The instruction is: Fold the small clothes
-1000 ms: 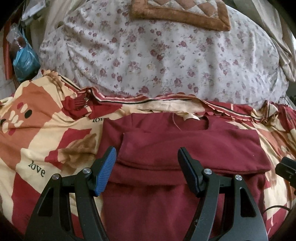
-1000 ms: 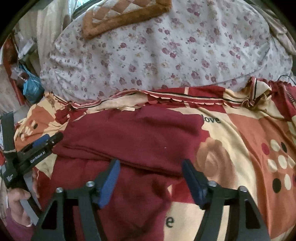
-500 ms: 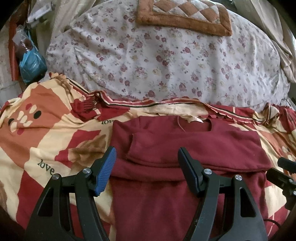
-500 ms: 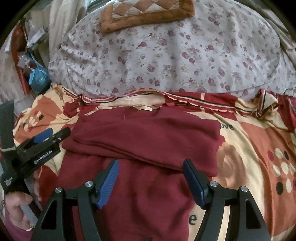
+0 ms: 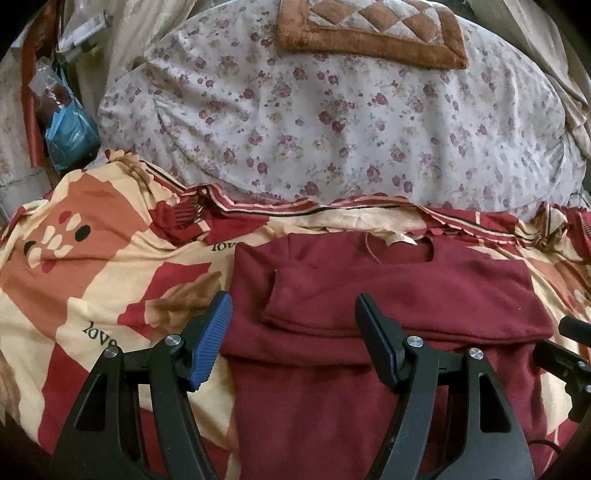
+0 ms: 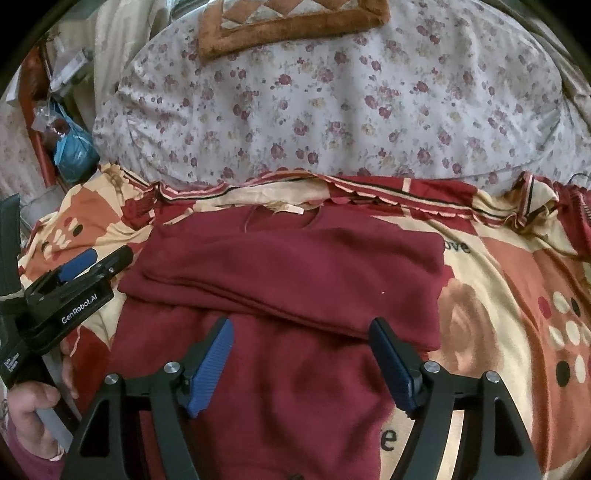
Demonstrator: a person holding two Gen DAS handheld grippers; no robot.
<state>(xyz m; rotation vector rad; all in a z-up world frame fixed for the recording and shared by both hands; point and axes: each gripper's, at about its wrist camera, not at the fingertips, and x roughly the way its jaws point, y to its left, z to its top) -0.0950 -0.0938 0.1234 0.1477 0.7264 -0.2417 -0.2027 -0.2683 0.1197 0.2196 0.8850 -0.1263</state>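
I am holding the left gripper (image 5: 293, 334) wide open, nothing between its blue pads, over the left edge of the maroon top (image 5: 369, 369). The right gripper (image 6: 301, 358) is likewise gaping wide and gripping nothing, hovering above the top's lower half. The top is lying flat on the red and cream bedspread (image 5: 92, 295), its neckline at twelve o'clock and both sleeves (image 6: 295, 273) folded across the chest in a band. A cream label (image 6: 288, 209) is showing at the collar.

Beyond the top, at twelve o'clock, a floral quilt (image 5: 332, 110) is bulging up, with a brown checked cushion (image 5: 369, 33) sitting on it. At ten o'clock a blue plastic bag (image 5: 72, 136) is slumping beside the bed; I cannot tell what is filling it. A clear bag (image 5: 51, 92) above it is holding something dark brown.

In the right wrist view, my left hand (image 6: 29, 417) is gripping the left gripper's handle at eight o'clock.
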